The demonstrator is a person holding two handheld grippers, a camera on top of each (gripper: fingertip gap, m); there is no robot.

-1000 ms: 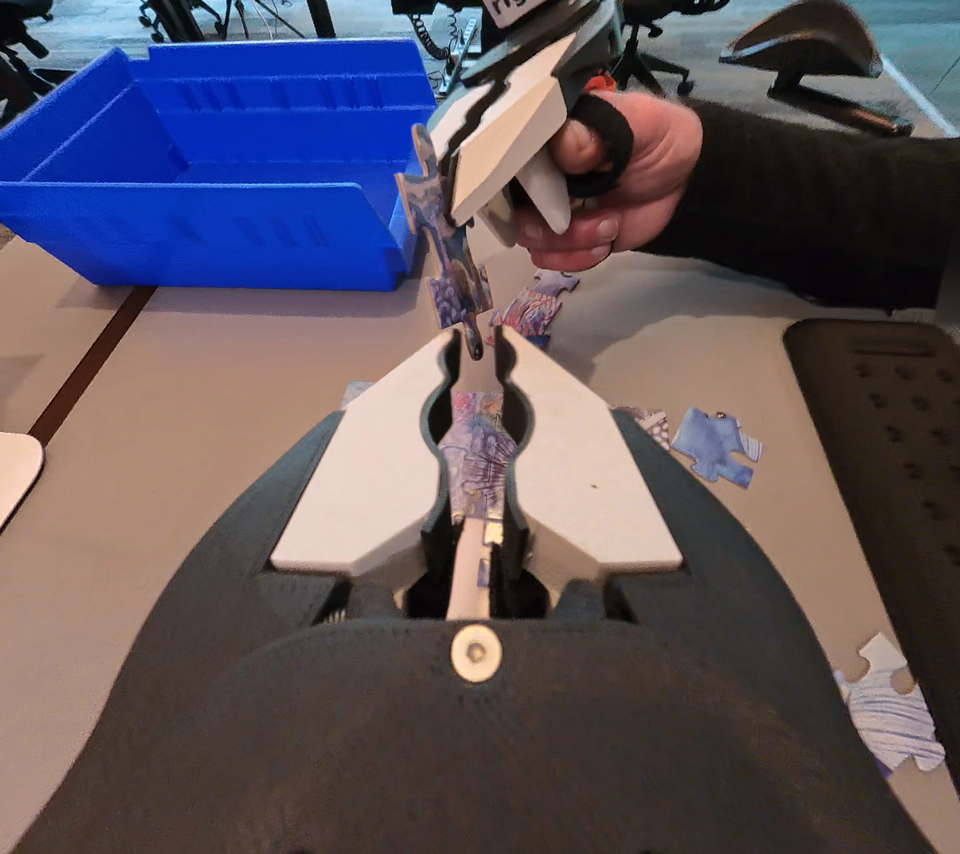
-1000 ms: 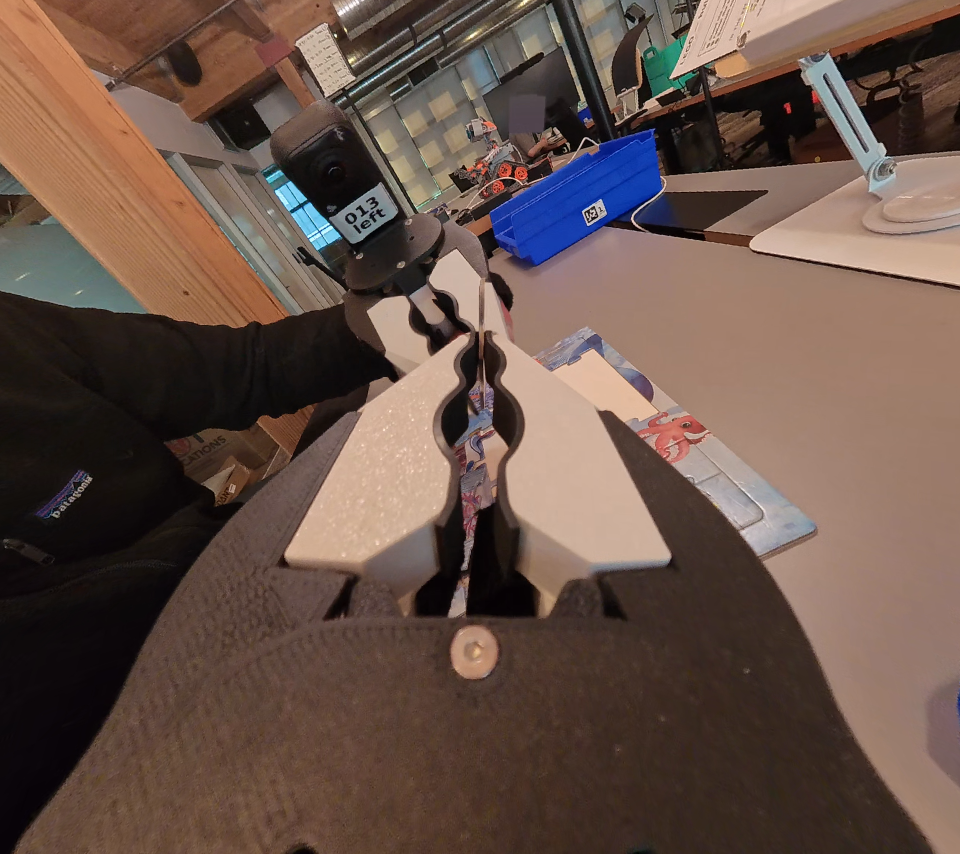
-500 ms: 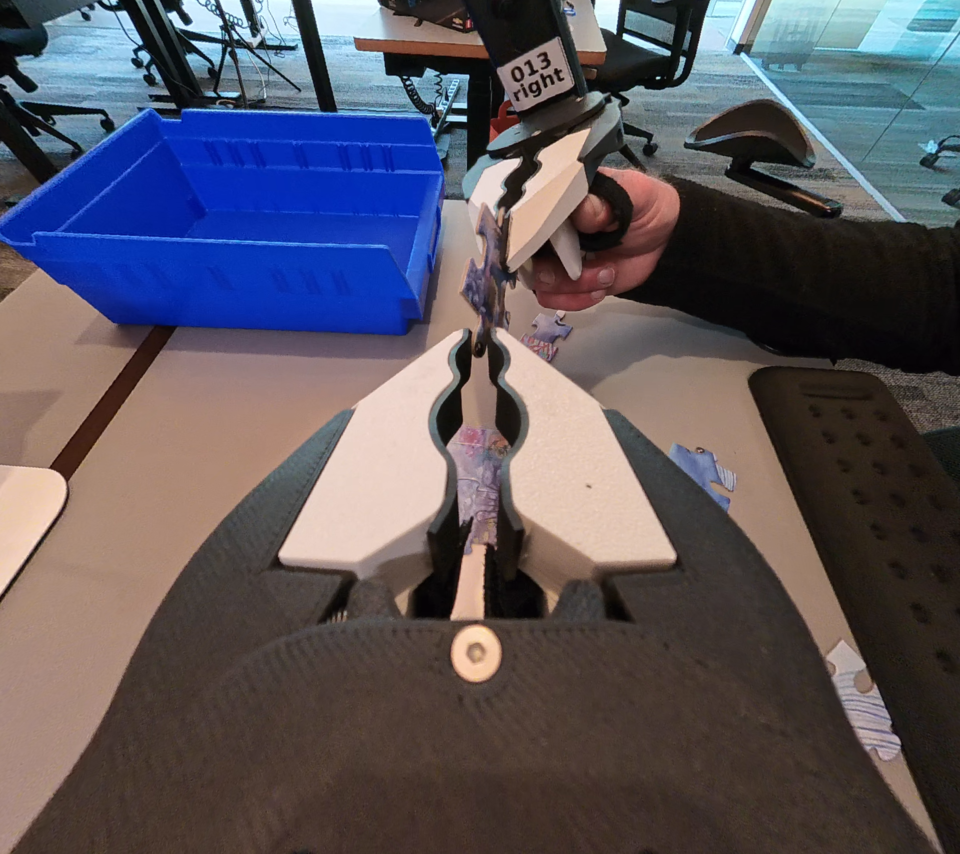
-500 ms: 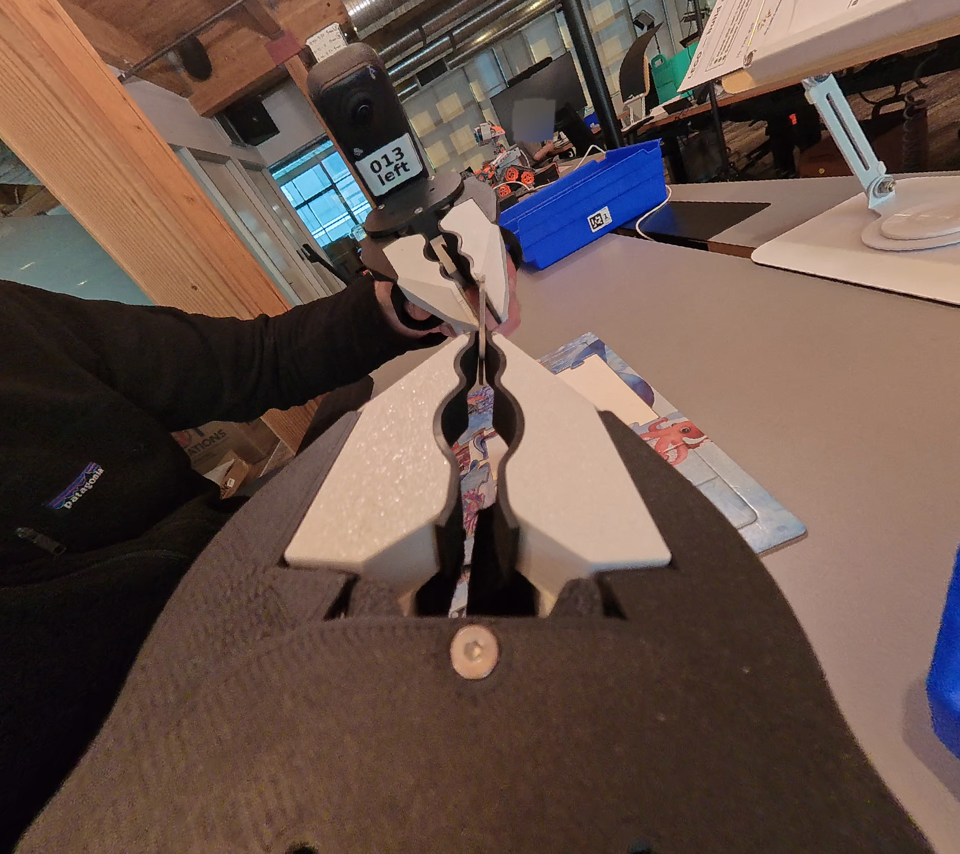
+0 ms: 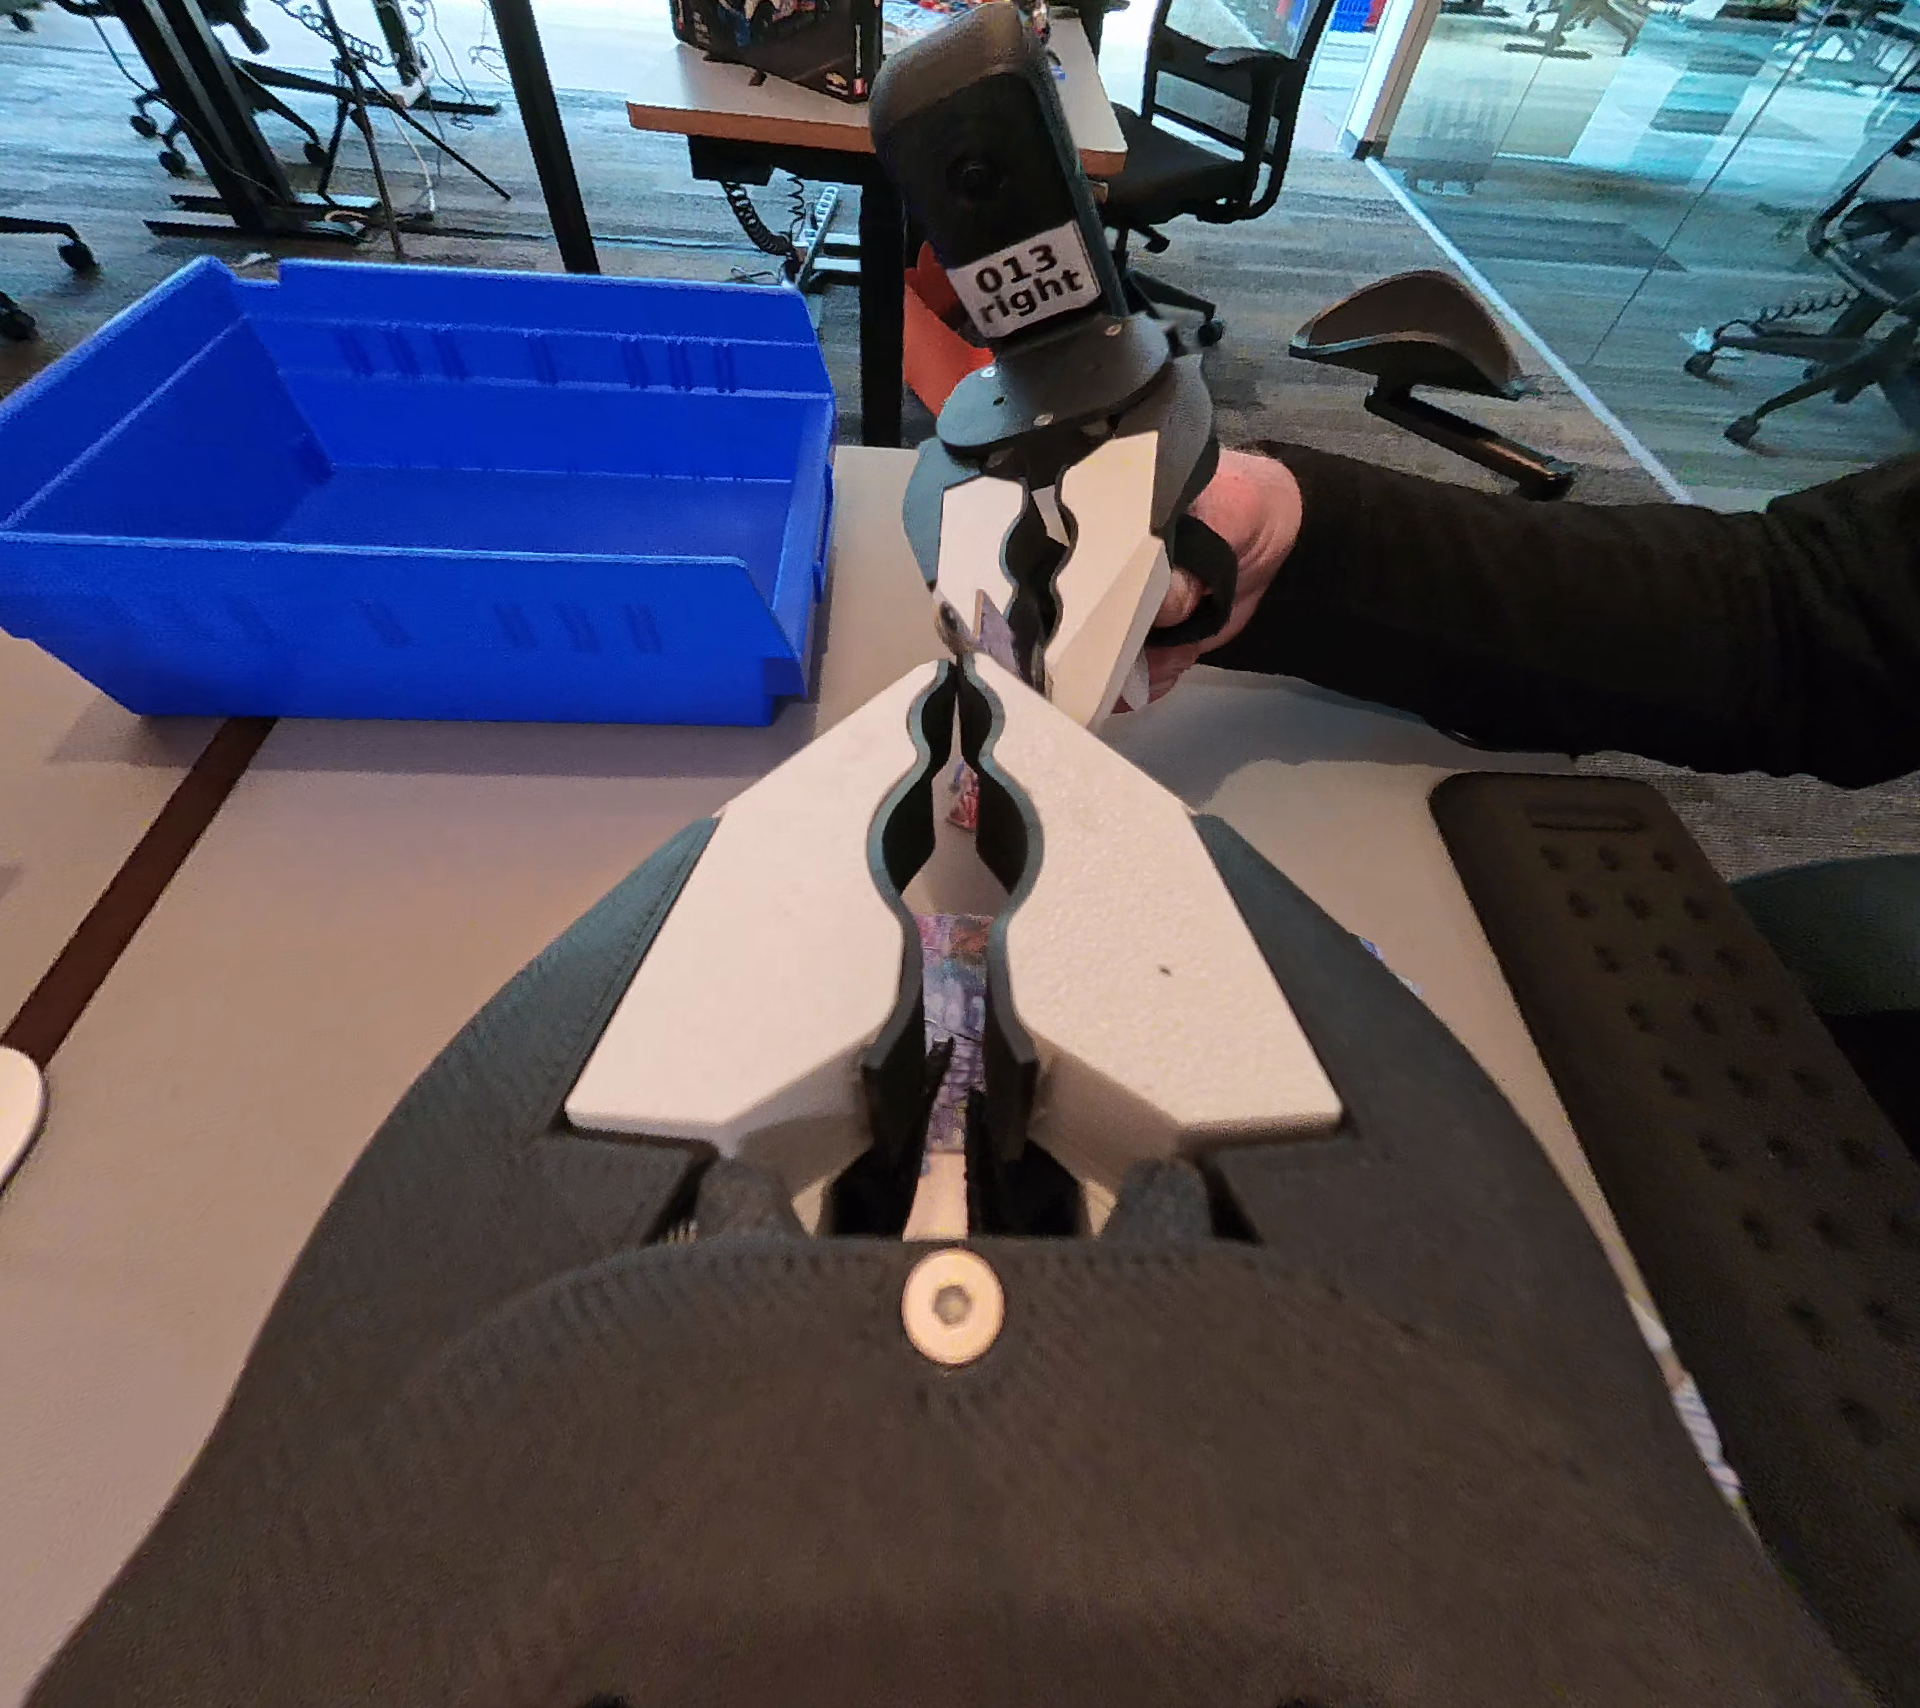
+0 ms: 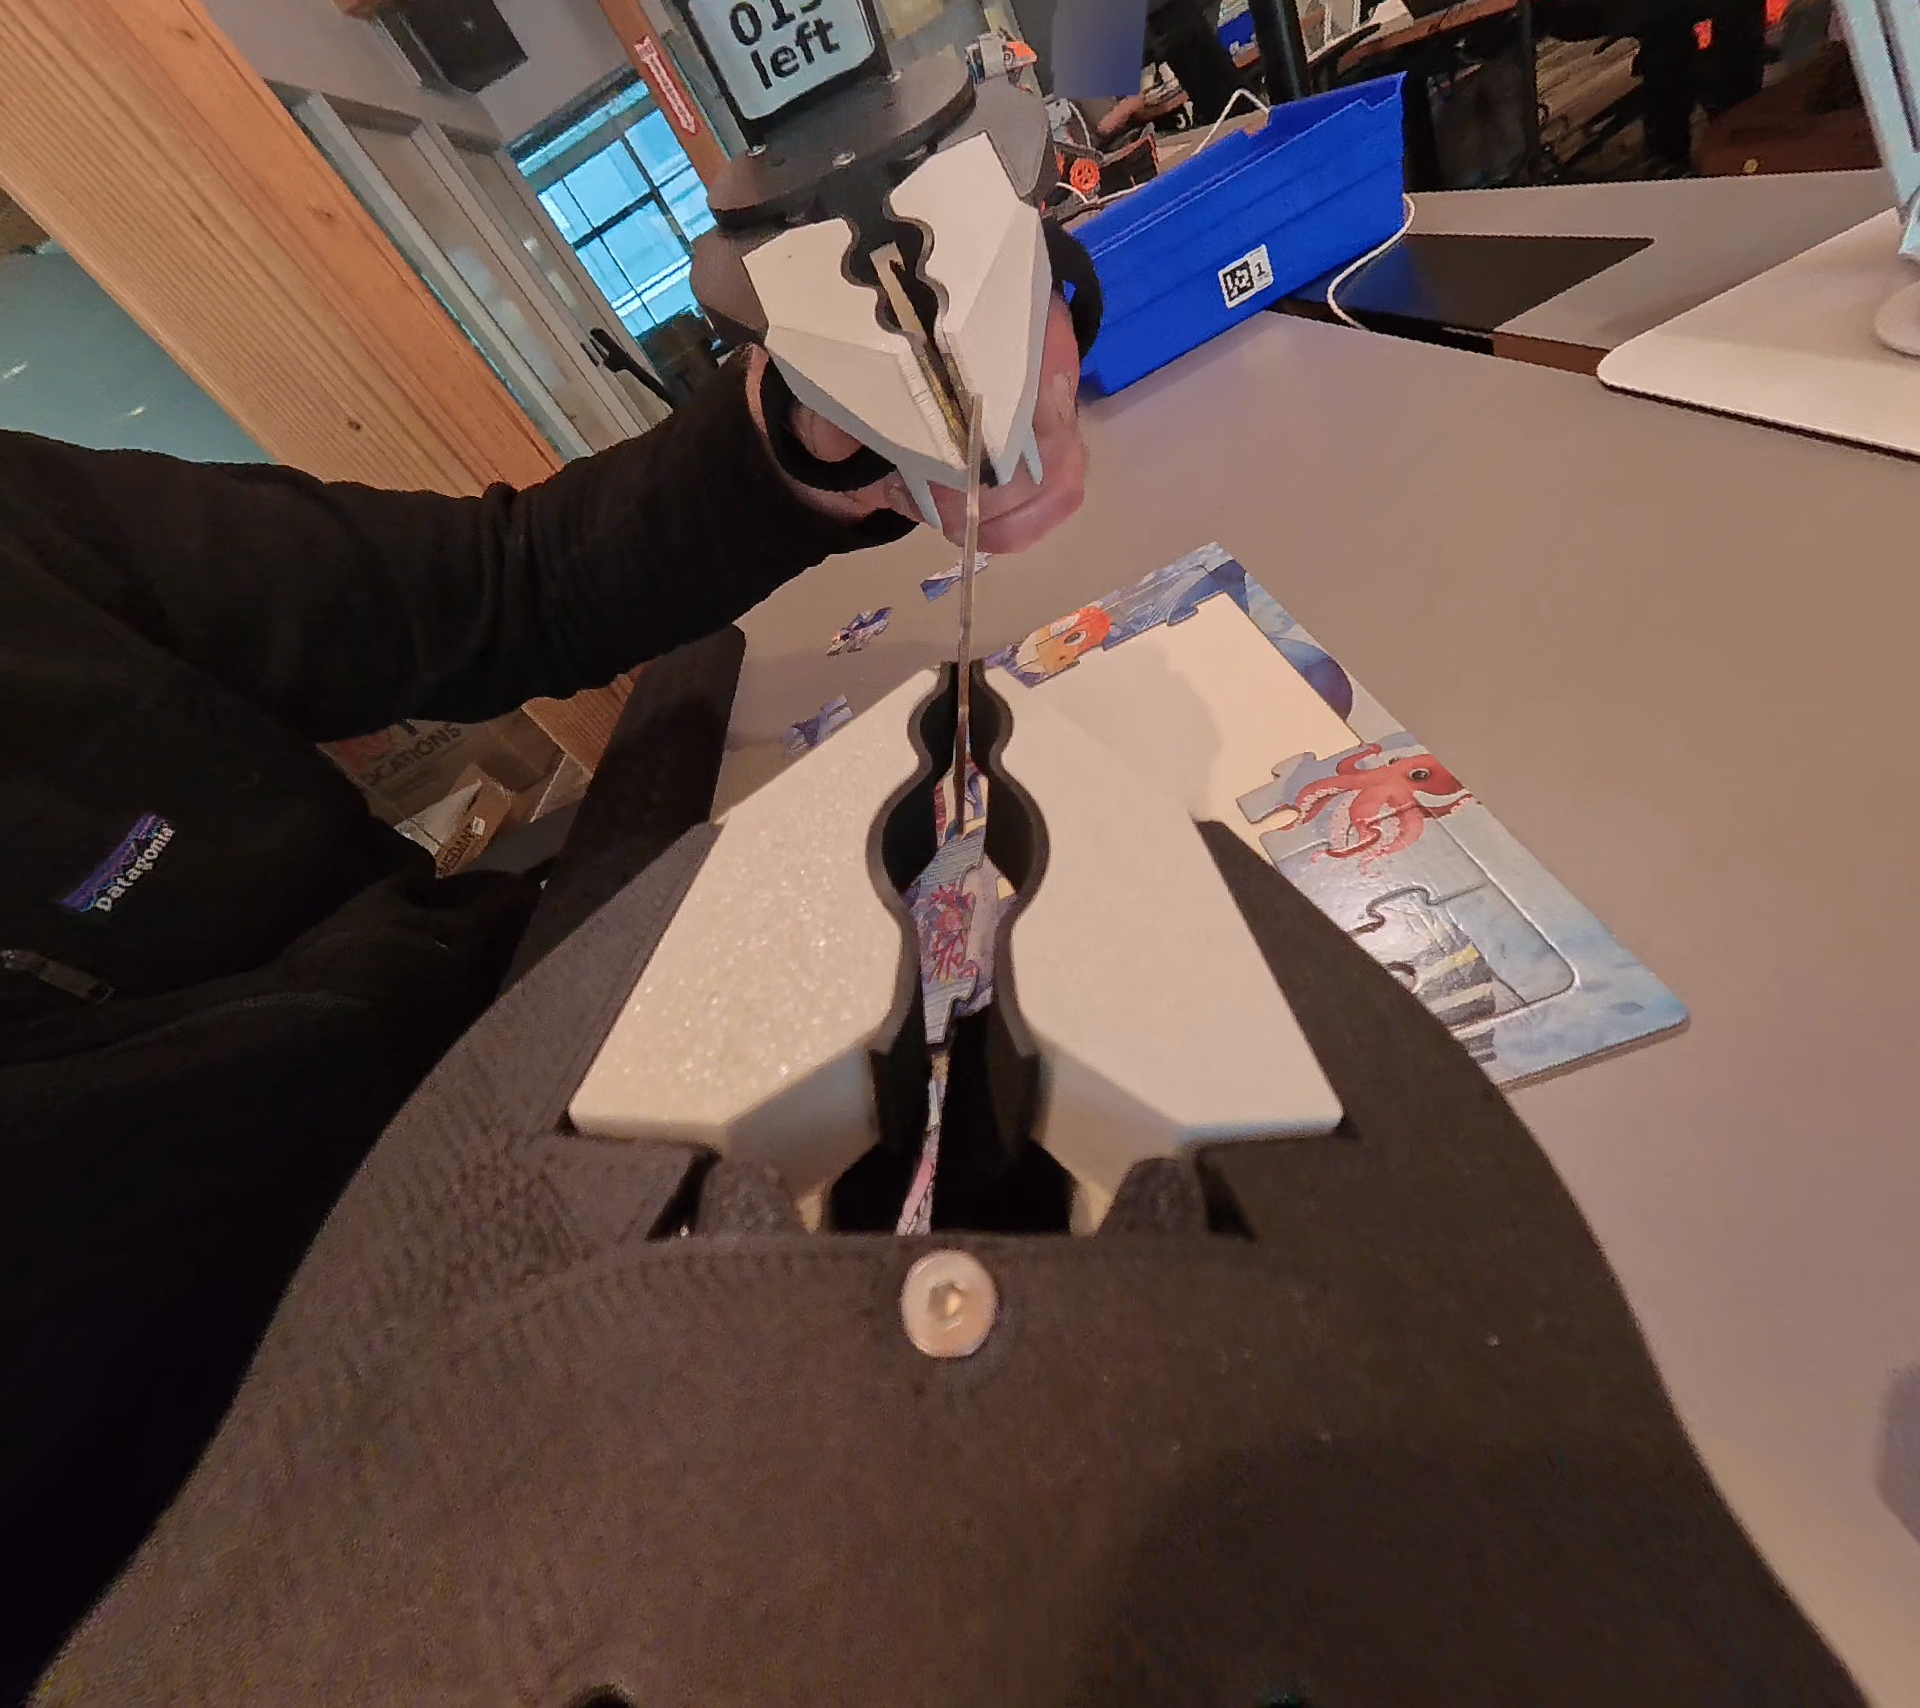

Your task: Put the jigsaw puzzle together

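Observation:
A jigsaw piece (image 6: pixel 968 578) hangs edge-on in the air between both grippers. My right gripper (image 6: pixel 961 682) is shut on its near end. My left gripper (image 6: pixel 971 453) is shut on its far end. In the left wrist view my left gripper (image 5: pixel 951 671) has its tips together on the piece (image 5: pixel 995 624), with the right gripper (image 5: pixel 1013 645) just behind. The puzzle board (image 6: pixel 1455 879) lies on the grey table to the right, with an octopus picture on its set pieces and a bare white area (image 6: pixel 1195 702). Loose pieces (image 6: pixel 857 628) lie left of the board.
A blue bin (image 5: pixel 416 619) stands at the far left of the table. A black perforated mat (image 5: pixel 1714 1035) lies on the right. A second blue bin (image 6: pixel 1247 245) and a white monitor-stand base (image 6: pixel 1766 349) sit at the far side. A person's dark sleeves reach in.
Both grippers have lifted away from the table. The right gripper has turned, so the piece now stands edge-on. The left gripper's tips have closed on its end.

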